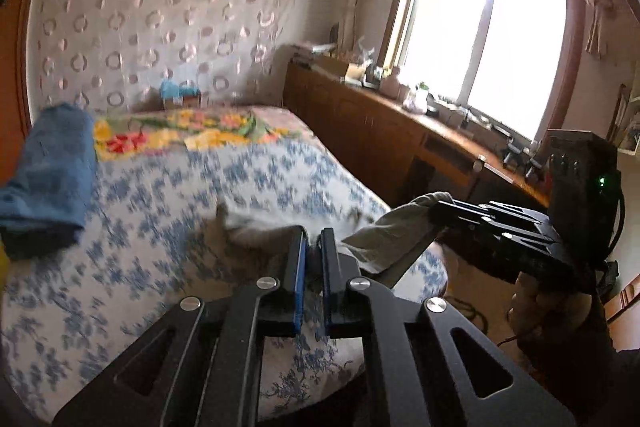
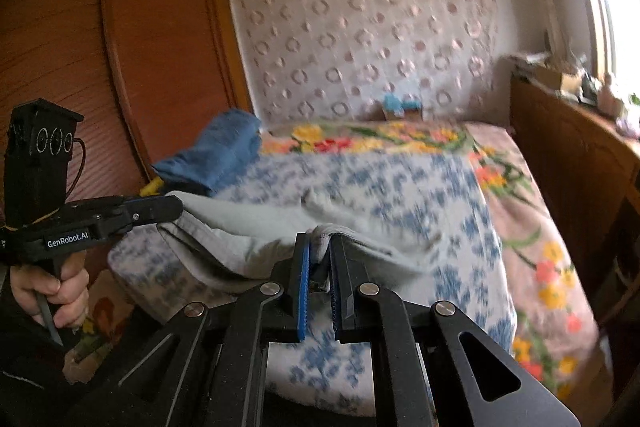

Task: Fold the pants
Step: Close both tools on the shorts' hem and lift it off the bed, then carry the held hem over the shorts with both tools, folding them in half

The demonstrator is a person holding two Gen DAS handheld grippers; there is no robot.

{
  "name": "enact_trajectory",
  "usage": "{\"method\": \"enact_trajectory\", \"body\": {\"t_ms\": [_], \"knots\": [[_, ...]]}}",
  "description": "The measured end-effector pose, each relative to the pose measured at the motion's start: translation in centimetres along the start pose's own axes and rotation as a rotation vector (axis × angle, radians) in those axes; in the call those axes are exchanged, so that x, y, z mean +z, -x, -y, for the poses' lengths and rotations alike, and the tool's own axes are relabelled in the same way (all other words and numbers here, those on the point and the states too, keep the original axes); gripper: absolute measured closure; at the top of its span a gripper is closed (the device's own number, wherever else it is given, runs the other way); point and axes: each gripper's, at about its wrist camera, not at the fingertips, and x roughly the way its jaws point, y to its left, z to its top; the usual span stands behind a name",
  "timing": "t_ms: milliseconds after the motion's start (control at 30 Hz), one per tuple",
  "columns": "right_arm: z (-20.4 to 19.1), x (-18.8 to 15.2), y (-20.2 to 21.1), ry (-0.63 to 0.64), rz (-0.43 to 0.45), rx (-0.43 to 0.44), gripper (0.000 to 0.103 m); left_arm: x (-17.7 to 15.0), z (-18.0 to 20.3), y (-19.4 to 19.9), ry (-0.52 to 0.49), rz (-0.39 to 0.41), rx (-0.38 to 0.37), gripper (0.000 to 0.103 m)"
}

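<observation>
Left wrist view: the left gripper [image 1: 313, 239] has its jaws clenched on a fold of the grey pants [image 1: 256, 233], which lie near the foot of the bed [image 1: 168, 195] on the blue-flowered cover. To the right, the right gripper [image 1: 436, 207] is clamped on another corner of the same cloth, lifted a little off the mattress, so the fabric sags between the two holds. A folded blue towel [image 1: 52, 167] sits at the far left edge of the bed, well apart from the pants. Along the window runs a long wooden desk [image 1: 400, 131] crowded with small items too blurred to name. No writing can be read here.

Right wrist view: the right gripper [image 2: 319, 239] pinches a bunched grey edge between its blue pads, jaws nearly together on the cloth. The left gripper [image 2: 176, 207] holds the opposite corner at the left, over the bed's end. The pants [image 2: 240, 227] stretch between them and trail onto the cover. On the left gripper's side a white label reads "GenRobot.AI".

The step in hand looks like carrying one end of the pants over to make a fold. To do it well, I would keep both holds level and the span lightly taut, move both together, and lay the edge down squarely before letting go, so no crease bunches in the middle.
</observation>
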Motion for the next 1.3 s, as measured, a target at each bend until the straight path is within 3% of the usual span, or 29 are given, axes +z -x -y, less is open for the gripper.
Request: {"method": "enact_trajectory", "body": {"t_ms": [233,467,833,1300], "knots": [[-2.2,4.2,1.9,0.080,0.082,0.029,0.095,3.4,-0.3,4.1,-0.034,0.105,0.037,0.096],[-3.0,5.3,2.7,0.128,0.137,0.056,0.095,4.7,-1.5,5.7,-0.040,0.162,0.072,0.096],[-0.4,7.0,-3.0,0.141,0.097,0.085,0.095,5.7,-6.8,1.5,-0.002,0.120,0.117,0.096],[1.9,15.9,-12.8,0.155,0.064,0.092,0.095,13.8,-12.3,-3.9,0.012,0.107,0.169,0.096]]}}
